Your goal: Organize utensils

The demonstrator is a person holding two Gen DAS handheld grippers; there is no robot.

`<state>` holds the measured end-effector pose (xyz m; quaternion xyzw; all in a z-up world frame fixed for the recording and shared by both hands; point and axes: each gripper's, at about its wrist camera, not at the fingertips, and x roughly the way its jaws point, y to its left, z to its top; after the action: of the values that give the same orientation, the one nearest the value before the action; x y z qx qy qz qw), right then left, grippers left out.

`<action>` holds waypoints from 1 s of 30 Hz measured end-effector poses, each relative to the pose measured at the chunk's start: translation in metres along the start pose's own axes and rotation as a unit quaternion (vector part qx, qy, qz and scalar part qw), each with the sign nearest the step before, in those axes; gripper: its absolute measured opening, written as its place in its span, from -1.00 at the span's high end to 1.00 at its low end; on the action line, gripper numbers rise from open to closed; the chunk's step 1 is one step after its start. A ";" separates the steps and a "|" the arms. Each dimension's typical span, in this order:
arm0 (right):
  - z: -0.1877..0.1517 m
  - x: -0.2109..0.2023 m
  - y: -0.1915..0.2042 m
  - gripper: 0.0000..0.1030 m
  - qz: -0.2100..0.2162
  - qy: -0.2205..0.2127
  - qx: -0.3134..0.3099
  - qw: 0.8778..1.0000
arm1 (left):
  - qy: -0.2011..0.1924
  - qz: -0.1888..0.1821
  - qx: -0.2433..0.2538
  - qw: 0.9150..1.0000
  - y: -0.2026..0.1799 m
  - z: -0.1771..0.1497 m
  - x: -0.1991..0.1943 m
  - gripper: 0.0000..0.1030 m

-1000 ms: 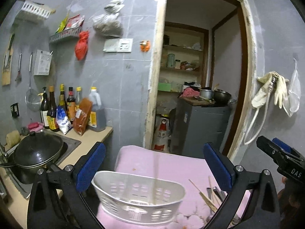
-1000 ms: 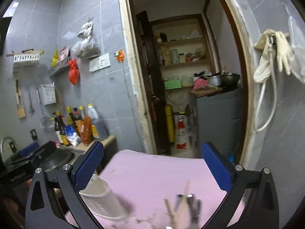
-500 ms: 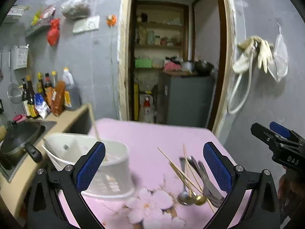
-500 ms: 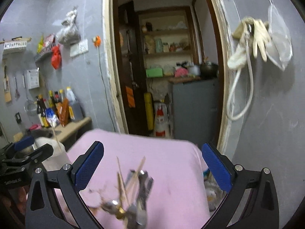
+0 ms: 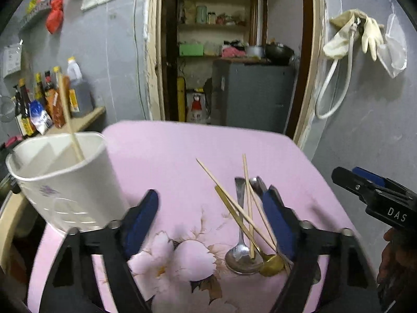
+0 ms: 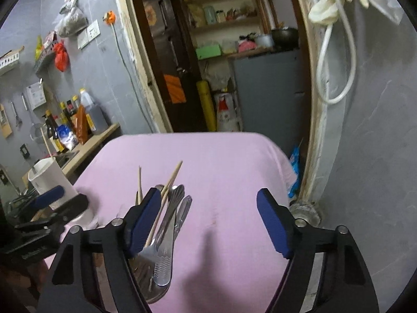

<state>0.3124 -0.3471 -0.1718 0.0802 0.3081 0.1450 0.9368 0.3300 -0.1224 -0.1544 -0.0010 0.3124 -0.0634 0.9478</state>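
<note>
The utensil pile (image 5: 247, 224), loose chopsticks (image 5: 229, 198) crossed over a silver spoon (image 5: 241, 250) and a gold spoon (image 5: 271, 260), is lying on the pink floral cloth (image 5: 182, 156) just inside the left gripper's (image 5: 211, 224) right-hand jaw, with bowls toward the camera and handles running away along the line of the fingers; the chopsticks are fanning slightly off that axis. Half a second ago these jaws were spread much wider; now they are standing about half open, holding nothing. That narrowing, with the pile beside one pad, suggests the person is setting up a pinch on a single piece. The white holder (image 5: 65, 180) is standing upright just outside the left-hand jaw, one chopstick (image 5: 69, 120) already leaning in it, so sorting looks barely begun. In the right wrist view the same pile is sitting against the inner face of the right gripper's (image 6: 208, 221) left-hand jaw, handles again pointing forward; those jaws are also partly open and empty, having narrowed likewise.
</note>
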 end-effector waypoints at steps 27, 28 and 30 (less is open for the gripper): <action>0.000 0.099 0.028 0.42 0.070 0.186 -0.044 0.979 | 0.142 -0.060 -0.072 0.985 0.044 0.044 0.124 0.66; 0.000 0.100 0.028 0.42 0.069 0.186 -0.046 0.979 | 0.144 -0.061 -0.074 0.985 0.042 0.043 0.125 0.66; 0.000 0.100 0.029 0.42 0.066 0.188 -0.049 0.979 | 0.151 -0.064 -0.078 0.983 0.044 0.042 0.128 0.68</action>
<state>0.3823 -0.2881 -0.2205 0.0263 0.4650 0.2341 0.8534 0.4625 -0.0957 -0.1981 -0.0853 0.4553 -0.0983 0.8808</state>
